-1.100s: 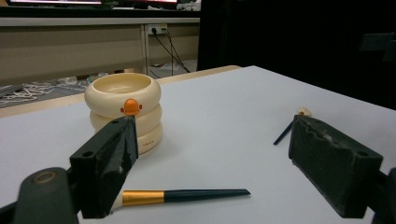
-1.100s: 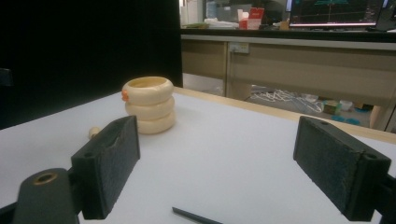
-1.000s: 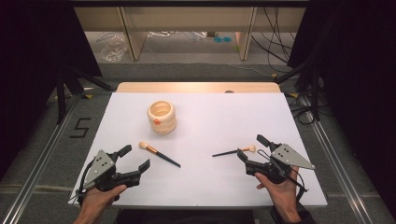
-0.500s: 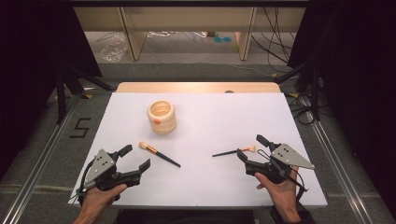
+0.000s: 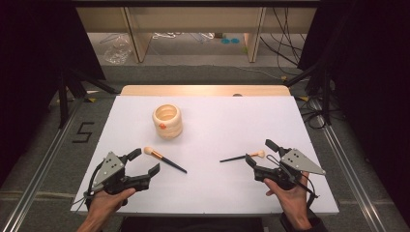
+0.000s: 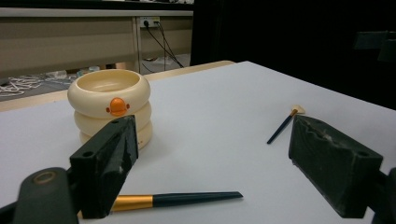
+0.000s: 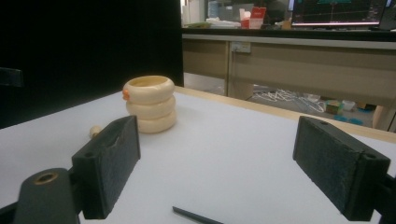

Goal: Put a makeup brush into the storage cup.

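Nothing is picked up yet: both brushes lie on the surface [image 5: 309, 121], the left brush [image 5: 164, 159] at 12 o'clock of the wide-open, empty left gripper [image 5: 145, 162], the right brush [image 5: 242, 156] at 11 o'clock of the equally wide-open, empty right gripper [image 5: 260, 153]; the cream holder [image 5: 167, 121] stands empty.

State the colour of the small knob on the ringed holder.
Orange, on the cream holder; the left gripper view shows it best.
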`<move>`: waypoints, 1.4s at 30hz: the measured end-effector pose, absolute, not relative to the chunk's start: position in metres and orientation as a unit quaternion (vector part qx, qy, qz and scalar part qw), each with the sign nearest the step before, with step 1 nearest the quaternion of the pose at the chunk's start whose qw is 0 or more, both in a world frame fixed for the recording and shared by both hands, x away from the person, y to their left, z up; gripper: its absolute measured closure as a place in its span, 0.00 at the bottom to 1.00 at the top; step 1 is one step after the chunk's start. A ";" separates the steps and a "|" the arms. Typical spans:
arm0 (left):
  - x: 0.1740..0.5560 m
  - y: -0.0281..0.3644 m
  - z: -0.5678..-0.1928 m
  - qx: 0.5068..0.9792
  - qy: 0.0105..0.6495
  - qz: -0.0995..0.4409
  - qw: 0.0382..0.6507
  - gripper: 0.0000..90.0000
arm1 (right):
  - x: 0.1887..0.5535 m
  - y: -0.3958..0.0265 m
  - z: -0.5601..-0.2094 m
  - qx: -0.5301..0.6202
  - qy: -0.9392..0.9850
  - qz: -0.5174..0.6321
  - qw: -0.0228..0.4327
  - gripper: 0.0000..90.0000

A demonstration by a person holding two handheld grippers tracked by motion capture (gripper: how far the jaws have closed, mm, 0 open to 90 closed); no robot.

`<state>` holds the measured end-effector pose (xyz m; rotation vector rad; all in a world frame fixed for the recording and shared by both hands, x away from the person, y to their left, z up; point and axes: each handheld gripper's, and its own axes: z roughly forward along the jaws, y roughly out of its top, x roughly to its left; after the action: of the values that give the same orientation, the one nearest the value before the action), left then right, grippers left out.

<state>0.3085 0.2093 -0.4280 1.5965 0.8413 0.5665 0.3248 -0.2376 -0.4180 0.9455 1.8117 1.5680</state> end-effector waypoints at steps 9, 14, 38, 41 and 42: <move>0.317 0.207 -0.423 0.699 0.352 0.230 0.578 0.18 | 0.323 -0.234 -0.417 0.350 0.676 0.586 0.279 0.18; 0.329 0.200 -0.418 0.726 0.339 0.213 0.558 0.18 | 0.323 -0.234 -0.417 0.347 0.674 0.590 0.279 0.18; 0.385 0.191 -0.423 0.833 0.287 0.169 0.442 0.20 | 0.323 -0.234 -0.417 0.346 0.683 0.585 0.269 0.19; 0.389 0.191 -0.425 0.843 0.287 0.168 0.424 0.20 | 0.323 -0.234 -0.417 0.348 0.684 0.583 0.267 0.19; 0.391 0.192 -0.425 0.851 0.279 0.166 0.413 0.20 | 0.323 -0.233 -0.418 0.345 0.682 0.589 0.263 0.19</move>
<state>0.3911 0.1923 -0.4254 2.1386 0.7015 0.4181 0.3234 -0.2334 -0.4177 0.9332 1.8439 1.5947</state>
